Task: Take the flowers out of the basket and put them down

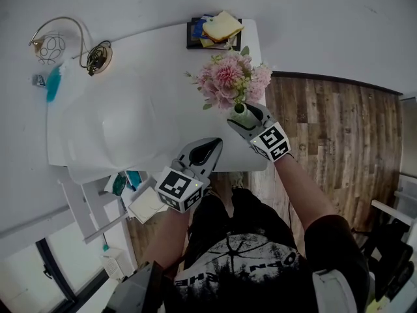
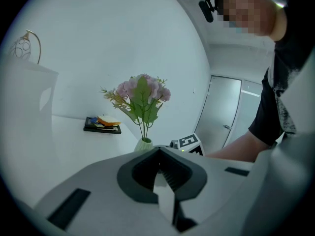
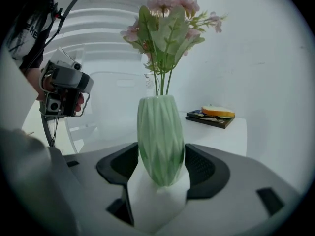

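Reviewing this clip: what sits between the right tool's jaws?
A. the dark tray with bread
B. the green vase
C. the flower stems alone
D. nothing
B: in the right gripper view the green vase stands between the jaws of the right tool, both pressed to its sides, with the flowers rising above.

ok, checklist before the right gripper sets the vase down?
1. Right gripper on vase: ok, a jaw on either side of its lower body.
2. Vase upright: ok, flowers stand straight in it.
3. Left gripper free: ok, jaws together, nothing between, apart from the vase.
4. Bare table beside the vase: ok; the tray sits at the far end.
5. Vase base on the table or lifted: cannot tell.
6. Basket: not ok, none in view.
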### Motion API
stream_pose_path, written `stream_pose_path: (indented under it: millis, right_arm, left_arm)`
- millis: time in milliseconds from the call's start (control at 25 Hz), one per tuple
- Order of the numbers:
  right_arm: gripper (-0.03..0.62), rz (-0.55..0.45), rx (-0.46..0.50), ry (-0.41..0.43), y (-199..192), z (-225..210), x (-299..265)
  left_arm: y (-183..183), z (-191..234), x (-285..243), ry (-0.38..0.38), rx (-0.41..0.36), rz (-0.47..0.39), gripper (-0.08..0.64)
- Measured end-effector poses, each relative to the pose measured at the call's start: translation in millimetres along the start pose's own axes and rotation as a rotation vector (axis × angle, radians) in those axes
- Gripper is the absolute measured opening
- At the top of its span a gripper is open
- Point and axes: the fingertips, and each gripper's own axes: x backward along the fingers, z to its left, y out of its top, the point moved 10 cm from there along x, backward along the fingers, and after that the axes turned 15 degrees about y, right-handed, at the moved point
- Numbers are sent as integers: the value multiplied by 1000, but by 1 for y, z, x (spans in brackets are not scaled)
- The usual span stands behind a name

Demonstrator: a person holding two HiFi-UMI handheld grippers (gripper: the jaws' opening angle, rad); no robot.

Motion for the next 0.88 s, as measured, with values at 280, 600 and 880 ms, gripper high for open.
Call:
stream_pose_path:
  millis: [280,600,880]
  right_arm:
    - [282,-32,-4,-26,17,10,26]
    - [251,-59,49,-37,58,28,56]
    - [84,-111,98,14,106,56,76]
  left_arm:
    - [16,-6,2,-21,-26,-26,12]
    - [42,-11,8,-27,-57,-77,12]
    - [61,-8,23,0,-84,-127,12]
